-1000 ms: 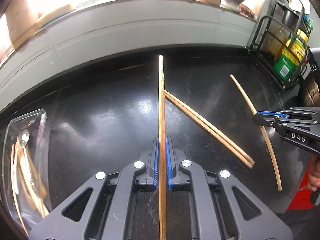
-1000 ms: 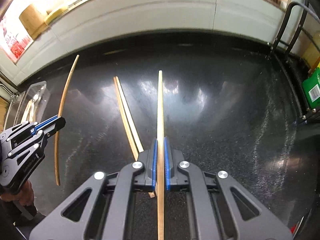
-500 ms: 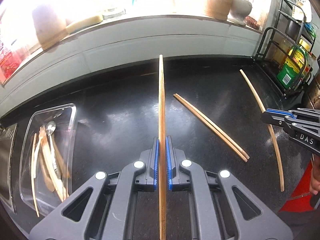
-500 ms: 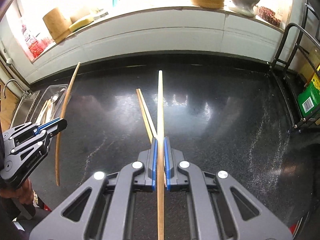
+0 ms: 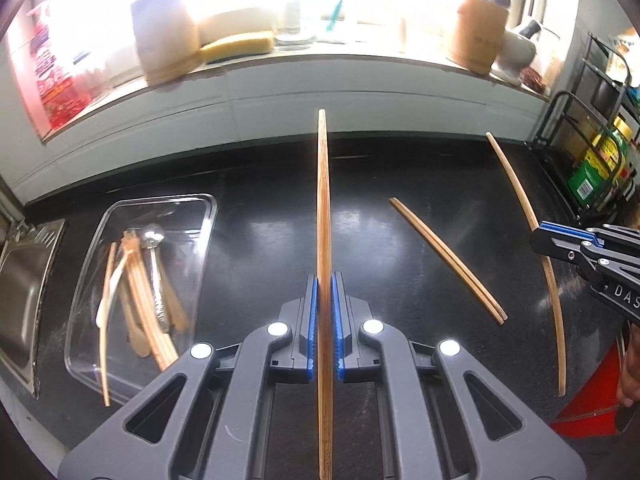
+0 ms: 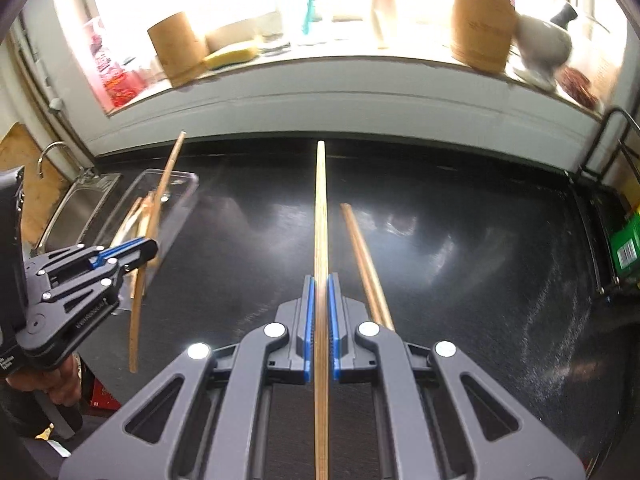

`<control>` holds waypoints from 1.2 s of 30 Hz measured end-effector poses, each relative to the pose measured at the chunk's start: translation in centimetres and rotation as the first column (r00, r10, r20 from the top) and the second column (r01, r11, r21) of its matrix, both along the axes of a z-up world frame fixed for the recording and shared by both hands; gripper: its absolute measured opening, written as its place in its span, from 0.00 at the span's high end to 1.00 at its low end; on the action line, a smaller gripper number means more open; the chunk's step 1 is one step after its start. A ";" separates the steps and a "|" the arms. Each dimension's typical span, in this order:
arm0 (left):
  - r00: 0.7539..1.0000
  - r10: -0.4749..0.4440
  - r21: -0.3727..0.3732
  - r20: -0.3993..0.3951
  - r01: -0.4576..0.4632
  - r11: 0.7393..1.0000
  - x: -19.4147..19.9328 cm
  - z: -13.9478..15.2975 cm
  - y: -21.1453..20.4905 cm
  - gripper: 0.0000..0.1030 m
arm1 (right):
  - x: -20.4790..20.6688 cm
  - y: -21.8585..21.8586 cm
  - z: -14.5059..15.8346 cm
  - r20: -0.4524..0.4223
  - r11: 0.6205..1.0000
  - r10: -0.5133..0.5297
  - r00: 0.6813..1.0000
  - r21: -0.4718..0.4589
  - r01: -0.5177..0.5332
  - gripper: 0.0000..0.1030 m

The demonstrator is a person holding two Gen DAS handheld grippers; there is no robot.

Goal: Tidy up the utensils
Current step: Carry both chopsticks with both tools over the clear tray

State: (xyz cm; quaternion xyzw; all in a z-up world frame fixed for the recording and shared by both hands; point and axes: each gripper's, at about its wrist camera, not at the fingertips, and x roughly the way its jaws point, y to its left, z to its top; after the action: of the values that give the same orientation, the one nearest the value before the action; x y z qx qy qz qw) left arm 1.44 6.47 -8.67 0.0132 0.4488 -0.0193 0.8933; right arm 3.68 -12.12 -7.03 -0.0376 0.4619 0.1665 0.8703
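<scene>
Task approx. halfway, judging by layout. Already in the clear tray (image 5: 202, 216) at left, next to the sink (image 5: 24, 280): several wooden sticks plus a metal spoon (image 5: 154, 240), lying loose, not sorted w/ any visible order. Not yet in: a pair of chopsticks (image 5: 448, 258) lying side by side on the black surface (image 5: 260, 216), well apart from the tray, plus the two sticks now carried.

Left gripper (image 5: 325, 312): pressed together on one chopstick (image 5: 323, 200), pinched approx. mid-length between the blue pads, tip pointing fwd toward the window ledge, butt end running back under the camera. Seen from the right wrist view, same stick hangs clear of the surface, over/near the tray's near edge; exact position vs. tray can't be told.

Right gripper (image 6: 320, 316): also pressed together, pinching a second chopstick (image 6: 320, 220) the same way, lengthwise along the fingers, off the surface. Loose pair just beside it on the right in that view, not touched.

Left to do, prob.: drop both held sticks in the tray, then fetch the last pair. Risk: thin sticks pivot in a narrow pinch, so could swing on release.
</scene>
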 end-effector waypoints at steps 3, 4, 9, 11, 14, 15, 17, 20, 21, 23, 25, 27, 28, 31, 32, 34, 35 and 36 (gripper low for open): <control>0.999 0.031 -0.002 0.007 -0.031 1.000 -0.6 0.4 1.6 0.94 | 0.1 2.2 0.5 0.005 0.999 0.040 0.999 0.002 -0.040 0.93; 0.999 0.041 -0.003 0.008 -0.041 0.999 -0.7 0.5 2.1 0.94 | 0.1 3.0 0.5 0.004 0.999 0.054 0.999 0.003 -0.054 0.93; 0.993 0.115 -0.004 0.010 -0.115 0.993 -1.7 0.9 5.5 0.94 | 0.3 6.9 0.8 0.004 0.992 0.125 0.992 0.009 -0.125 0.93; 0.989 0.145 -0.004 0.011 -0.145 0.989 -2.1 1.0 6.9 0.94 | 0.3 8.7 0.9 0.004 0.988 0.156 0.988 0.011 -0.156 0.93; 0.981 0.193 -0.006 0.010 -0.193 0.981 -2.7 1.1 8.9 0.94 | 0.5 11.3 0.9 0.001 0.980 0.200 0.980 0.015 -0.200 0.93; 0.977 0.213 -0.007 0.009 -0.213 0.977 -3.0 1.1 9.9 0.94 | 0.5 11.8 0.9 0.000 0.978 0.209 0.978 0.016 -0.209 0.93; 0.971 0.240 -0.008 0.006 -0.240 0.971 -3.3 1.1 11.1 0.94 | 0.6 13.9 1.0 -0.003 0.970 0.243 0.970 0.022 -0.243 0.93; 0.958 0.288 -0.012 -0.001 -0.288 0.957 -4.0 0.9 13.3 0.94 | 0.8 16.6 0.9 -0.011 0.957 0.288 0.957 0.032 -0.288 0.93; 0.954 0.300 -0.013 -0.003 -0.300 0.954 -4.1 0.8 13.8 0.94 | 0.8 17.3 0.9 -0.013 0.953 0.301 0.953 0.035 -0.301 0.93; 0.945 0.326 -0.014 -0.007 -0.326 0.945 -4.5 0.7 15.1 0.94 | 0.9 19.0 0.9 -0.018 0.944 0.328 0.944 0.038 -0.327 0.93; 0.936 0.351 -0.014 -0.011 -0.352 0.936 -4.8 0.7 16.4 0.94 | 1.1 20.8 0.8 -0.023 0.935 0.353 0.935 0.047 -0.352 0.93; 0.929 0.370 -0.014 -0.016 -0.370 0.929 -4.9 0.6 17.5 0.94 | 1.4 22.4 0.6 -0.035 0.928 0.370 0.928 0.059 -0.368 0.93; 0.924 0.382 -0.013 -0.020 -0.382 0.924 -5.0 0.5 18.3 0.94 | 1.5 23.4 0.5 -0.041 0.924 0.379 0.924 0.066 -0.376 0.93; 0.917 0.399 -0.012 -0.026 -0.399 0.917 -5.1 0.4 19.9 0.94 | 1.9 25.3 0.2 -0.052 0.916 0.400 0.915 0.073 -0.396 0.93; 0.915 0.404 -0.012 -0.027 -0.404 0.915 -5.1 0.4 20.3 0.94 | 1.9 25.7 0.1 -0.055 0.914 0.404 0.913 0.075 -0.400 0.93; 0.910 0.412 -0.011 -0.031 -0.413 0.911 -5.0 0.3 21.3 0.94 | 2.1 26.8 -0.2 -0.062 0.909 0.414 0.908 0.076 -0.409 0.93; 0.909 0.416 -0.011 -0.032 -0.417 0.909 -4.9 0.2 21.7 0.94 | 2.3 27.4 -0.4 -0.067 0.907 0.418 0.906 0.077 -0.413 0.93; 0.907 0.420 -0.012 -0.035 -0.421 0.907 -4.8 0.1 22.2 0.94 | 2.2 27.6 -0.6 -0.069 0.907 0.420 0.905 0.077 -0.415 0.93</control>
State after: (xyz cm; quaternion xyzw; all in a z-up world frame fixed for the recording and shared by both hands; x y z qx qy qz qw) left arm -3.35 28.68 -8.54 -0.0925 0.4550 0.1690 0.8694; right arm 5.88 15.46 -7.58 -0.1020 0.4743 0.3641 0.7950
